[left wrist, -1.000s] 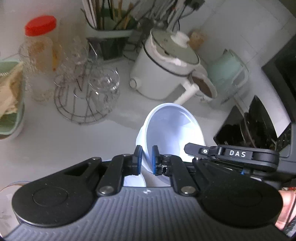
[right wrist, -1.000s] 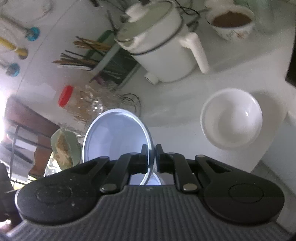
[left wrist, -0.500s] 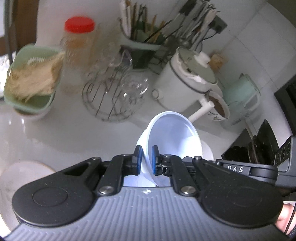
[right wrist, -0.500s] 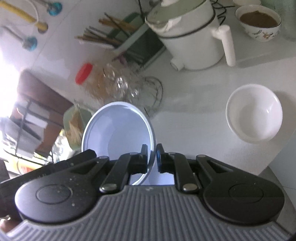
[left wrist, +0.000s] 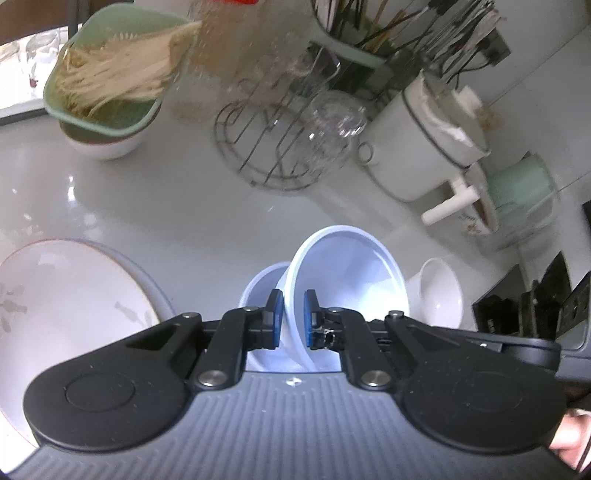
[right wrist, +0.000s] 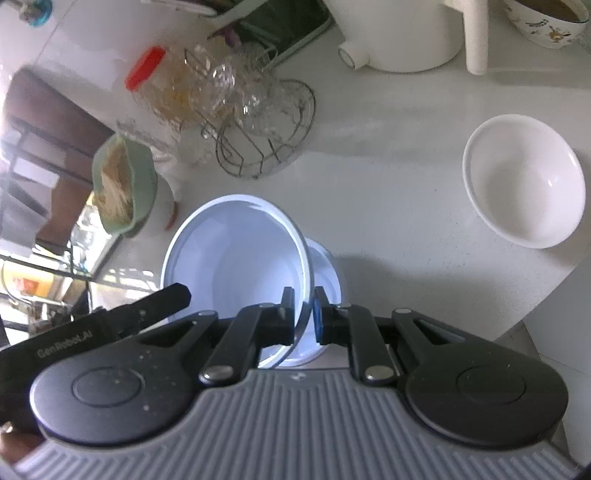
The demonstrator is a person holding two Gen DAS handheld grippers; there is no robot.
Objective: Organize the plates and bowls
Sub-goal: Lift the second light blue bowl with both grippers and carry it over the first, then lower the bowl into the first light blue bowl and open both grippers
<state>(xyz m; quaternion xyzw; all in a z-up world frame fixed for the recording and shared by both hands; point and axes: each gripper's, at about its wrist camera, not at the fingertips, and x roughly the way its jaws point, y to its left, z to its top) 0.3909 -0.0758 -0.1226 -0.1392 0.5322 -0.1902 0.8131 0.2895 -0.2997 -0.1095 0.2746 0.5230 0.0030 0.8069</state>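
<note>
Bowls (left wrist: 351, 273) pinched over glossy white counter (left wrist: 155, 199).

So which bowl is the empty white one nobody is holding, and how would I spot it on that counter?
Start at the big white cooking pot with the stick handle at the back of the counter. Come forward toward the counter's front corner: the white bowl sits there alone, upright and empty. Unlike the two bluish bowls pinched in the jaws, it is ungripped, and unlike the patterned bowl near the pot, it is plain.
</note>
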